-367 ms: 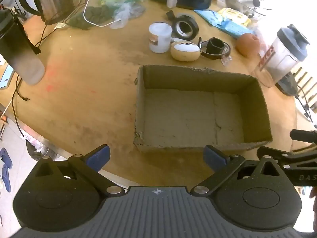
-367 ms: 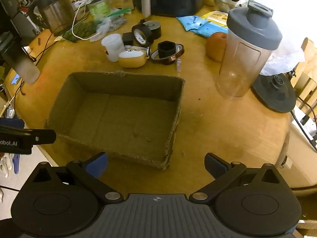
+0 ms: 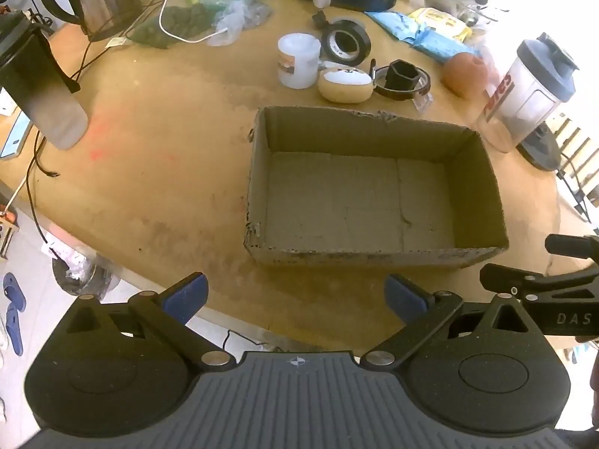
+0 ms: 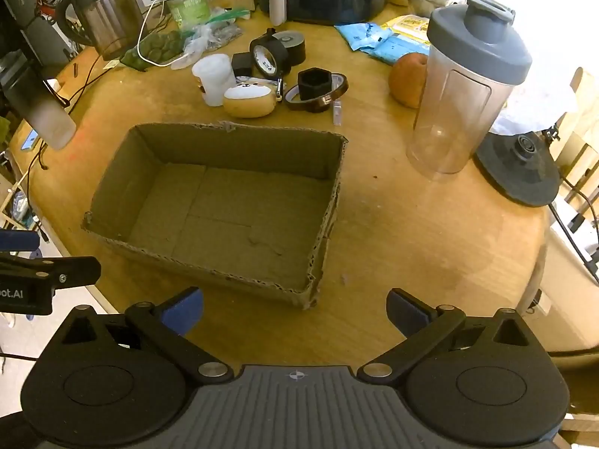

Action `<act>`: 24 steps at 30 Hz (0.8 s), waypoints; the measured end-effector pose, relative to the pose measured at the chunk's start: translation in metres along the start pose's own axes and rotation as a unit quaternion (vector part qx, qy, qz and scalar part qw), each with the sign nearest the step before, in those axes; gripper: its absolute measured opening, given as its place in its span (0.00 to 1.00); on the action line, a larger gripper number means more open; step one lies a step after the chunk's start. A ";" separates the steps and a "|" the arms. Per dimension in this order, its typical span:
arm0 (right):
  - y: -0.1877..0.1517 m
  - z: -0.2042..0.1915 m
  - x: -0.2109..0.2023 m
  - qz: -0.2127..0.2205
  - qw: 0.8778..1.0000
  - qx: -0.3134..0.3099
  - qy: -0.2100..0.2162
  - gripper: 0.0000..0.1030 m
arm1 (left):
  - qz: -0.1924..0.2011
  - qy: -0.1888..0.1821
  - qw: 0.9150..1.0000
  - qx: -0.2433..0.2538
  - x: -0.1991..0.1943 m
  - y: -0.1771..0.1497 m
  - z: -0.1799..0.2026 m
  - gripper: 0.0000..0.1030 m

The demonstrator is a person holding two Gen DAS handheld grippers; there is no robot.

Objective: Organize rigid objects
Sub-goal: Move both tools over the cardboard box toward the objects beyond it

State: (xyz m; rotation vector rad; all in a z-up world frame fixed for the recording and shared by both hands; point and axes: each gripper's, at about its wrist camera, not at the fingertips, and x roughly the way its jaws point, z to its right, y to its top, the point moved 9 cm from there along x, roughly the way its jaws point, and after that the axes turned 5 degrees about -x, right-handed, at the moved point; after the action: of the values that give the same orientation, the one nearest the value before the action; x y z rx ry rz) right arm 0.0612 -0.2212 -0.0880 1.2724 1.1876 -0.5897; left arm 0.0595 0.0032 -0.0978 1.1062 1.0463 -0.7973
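Note:
An empty cardboard box [image 3: 483, 194] [image 4: 146, 149] lies on the round wooden table. Behind it stand a white cup [image 3: 298, 60] [image 4: 214, 78], a yellow case with a white top [image 3: 346, 83] [image 4: 250, 101], a black hexagonal part inside a thin ring [image 3: 402, 75] [image 4: 315, 86], and black tape rolls [image 3: 346, 45] [image 4: 270, 58]. My left gripper [image 3: 295, 297] hangs open over the table's near edge, in front of the box. My right gripper [image 4: 295, 308] is open too, near the box's front right corner. Neither holds anything.
A clear shaker bottle with a grey lid [image 4: 464, 86] [image 3: 531, 86] and an orange fruit [image 4: 406, 80] stand to the right. A kettle [image 4: 103, 18], cables, bags and a dark bottle [image 3: 41, 89] crowd the back and left. A black round base [image 4: 520, 172] sits at the right edge.
Both views have shifted only slightly; the box sits a touch lower and nearer in each. Both grippers stay open and empty.

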 end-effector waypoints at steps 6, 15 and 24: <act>-0.013 -0.021 -0.005 -0.005 1.000 -0.005 -0.009 1.00 | 0.009 -0.001 0.999 0.037 -0.026 -0.036 0.003 1.00; -0.024 -0.040 -0.010 0.006 1.000 -0.004 -0.003 1.00 | 0.008 0.007 0.999 0.043 -0.030 -0.041 -0.001 1.00; -0.026 -0.044 -0.010 0.009 1.000 0.006 -0.002 1.00 | 0.001 0.018 0.998 0.052 -0.027 -0.047 -0.002 1.00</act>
State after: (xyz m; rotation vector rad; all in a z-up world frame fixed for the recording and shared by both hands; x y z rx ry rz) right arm 0.0201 -0.1898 -0.0833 1.2905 1.1699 -0.5853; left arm 0.0072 -0.0080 -0.0875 1.2145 1.0428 -0.8409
